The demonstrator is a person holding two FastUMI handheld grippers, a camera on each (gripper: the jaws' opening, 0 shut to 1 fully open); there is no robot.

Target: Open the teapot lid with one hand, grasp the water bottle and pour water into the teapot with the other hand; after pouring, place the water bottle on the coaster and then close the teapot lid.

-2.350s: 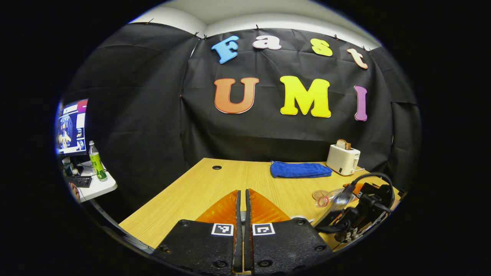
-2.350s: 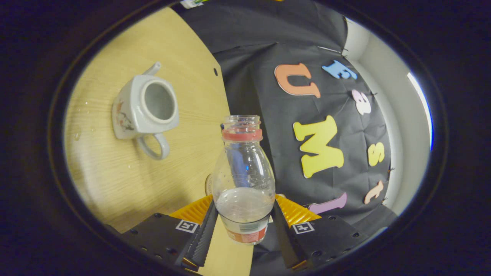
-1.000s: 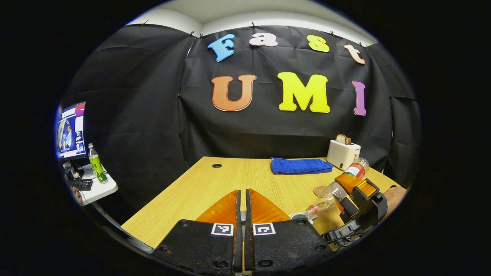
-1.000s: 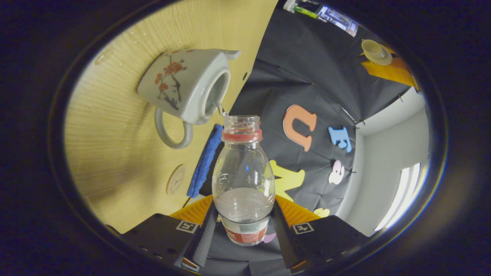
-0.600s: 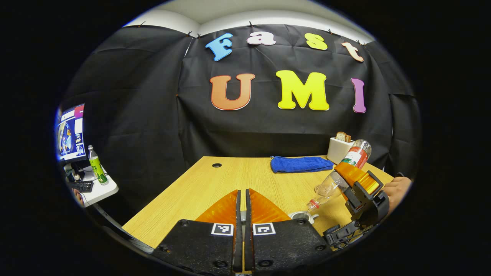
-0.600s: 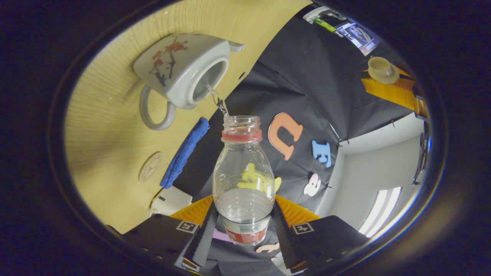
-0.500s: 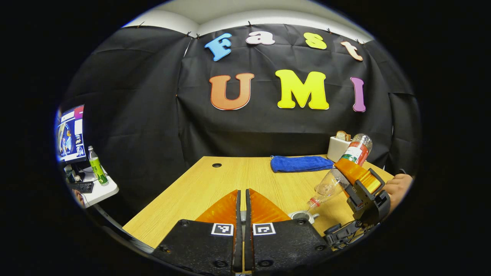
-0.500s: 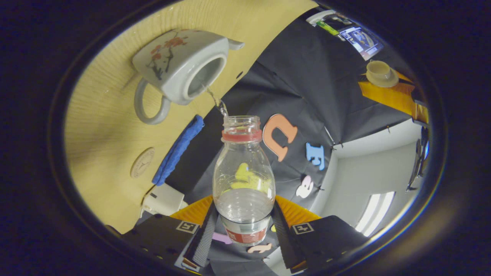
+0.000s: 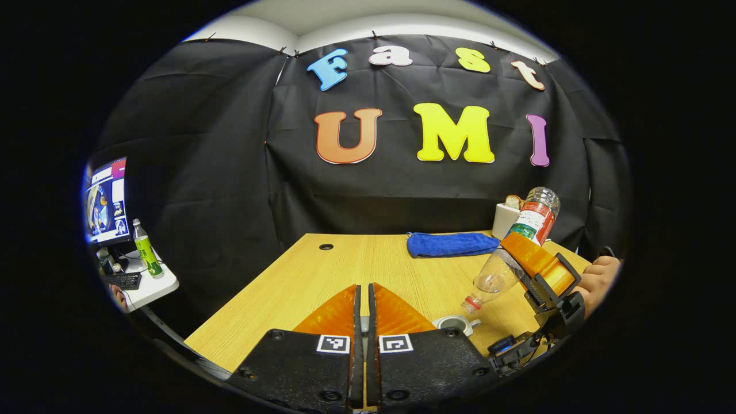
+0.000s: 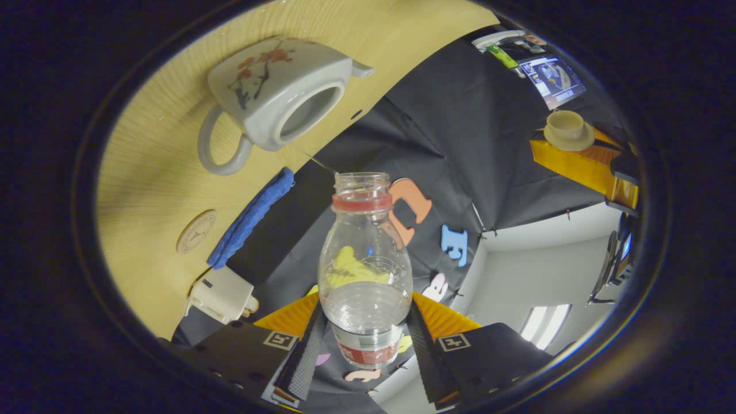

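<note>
1. Teapot (image 10: pixel 276 92) of white square ceramic with a red blossom print, lid off, standing on the light wooden table (image 10: pixel 149 172); loop handle to one side, short spout to the other; its open top also seen just past the left gripper's base in the left gripper view (image 9: pixel 454 323).
2. Clear plastic water bottle (image 10: pixel 365 270) with a red neck ring and red-and-green label, uncapped, tipped mouth-down above and beside the teapot (image 9: pixel 494 276); some water inside.
3. Thin thread of water (image 10: pixel 316 160) between the bottle's mouth and the teapot's opening.
4. Right gripper (image 10: pixel 365 303) clamped on the bottle's lower body, one finger on each side; seen beside the teapot in the left gripper view (image 9: pixel 537 267), with a hand (image 9: pixel 598 279) behind it.
5. Left gripper (image 9: pixel 362 299) raised well apart from the teapot, jaws nearly together, pinching the beige round teapot lid (image 10: pixel 568 127).
6. Round brown coaster (image 10: pixel 196 231) bare on the table, near the teapot's handle side.
7. Folded blue towel (image 9: pixel 451 244) beyond the teapot, just past the coaster; white toaster (image 9: pixel 506 221) farther off.
</note>
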